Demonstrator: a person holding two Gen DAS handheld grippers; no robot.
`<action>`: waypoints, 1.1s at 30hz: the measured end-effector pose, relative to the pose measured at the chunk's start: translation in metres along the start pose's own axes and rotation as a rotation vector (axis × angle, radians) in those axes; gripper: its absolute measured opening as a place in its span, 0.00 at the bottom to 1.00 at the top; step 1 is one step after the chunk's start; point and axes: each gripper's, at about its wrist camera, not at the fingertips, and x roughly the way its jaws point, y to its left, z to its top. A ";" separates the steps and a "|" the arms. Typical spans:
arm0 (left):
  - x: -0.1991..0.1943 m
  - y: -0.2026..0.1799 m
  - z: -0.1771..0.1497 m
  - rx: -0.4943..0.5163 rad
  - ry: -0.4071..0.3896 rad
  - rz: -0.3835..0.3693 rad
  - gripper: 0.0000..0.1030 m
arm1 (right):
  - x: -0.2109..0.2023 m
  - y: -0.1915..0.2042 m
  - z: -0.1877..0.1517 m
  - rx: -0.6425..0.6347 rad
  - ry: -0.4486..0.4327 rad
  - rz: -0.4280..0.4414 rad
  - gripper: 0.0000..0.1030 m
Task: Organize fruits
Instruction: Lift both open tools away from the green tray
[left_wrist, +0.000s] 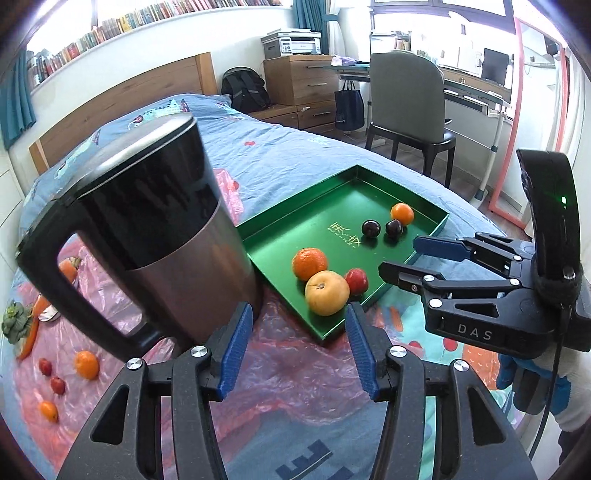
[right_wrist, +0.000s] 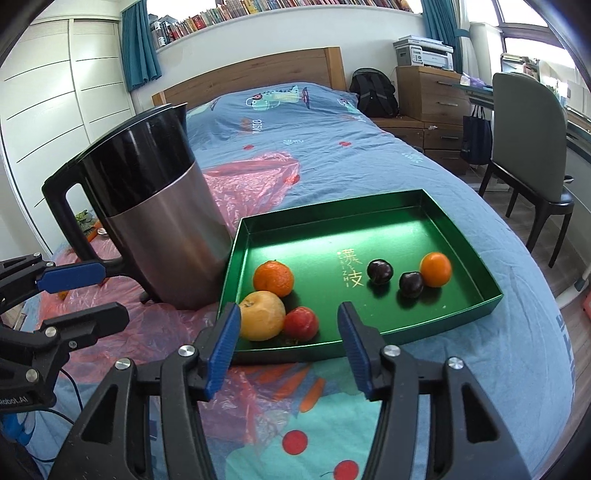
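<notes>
A green tray (left_wrist: 280, 229) (right_wrist: 317, 236) lies on the bed. In it are a large orange (left_wrist: 309, 263) (right_wrist: 273, 277), a yellow fruit (left_wrist: 326, 292) (right_wrist: 261, 314), a small red fruit (left_wrist: 356, 280) (right_wrist: 301, 323), two dark plums (left_wrist: 371, 228) (right_wrist: 379, 271) and a small orange (left_wrist: 402, 213) (right_wrist: 436, 268). More fruit lies on pink plastic at far left: an orange (left_wrist: 86, 364) and small red fruits (left_wrist: 58, 384). My left gripper (left_wrist: 295, 349) is open and empty, short of the tray's near corner. My right gripper (right_wrist: 286, 345) (left_wrist: 402, 258) is open and empty at the tray's near edge.
A black and steel kettle (left_wrist: 155, 236) (right_wrist: 155, 218) stands just left of the tray. Carrots and greens (left_wrist: 22, 321) lie at far left. A chair (left_wrist: 406, 107), a desk and drawers stand beyond the bed's right side.
</notes>
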 end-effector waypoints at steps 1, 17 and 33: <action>-0.004 0.005 -0.002 -0.014 -0.002 0.008 0.46 | -0.001 0.005 -0.002 -0.002 0.002 0.010 0.70; -0.061 0.093 -0.048 -0.203 -0.056 0.274 0.46 | -0.023 0.081 -0.035 -0.011 0.026 0.158 0.70; -0.108 0.168 -0.110 -0.295 -0.042 0.462 0.46 | -0.017 0.164 -0.057 -0.015 0.104 0.347 0.81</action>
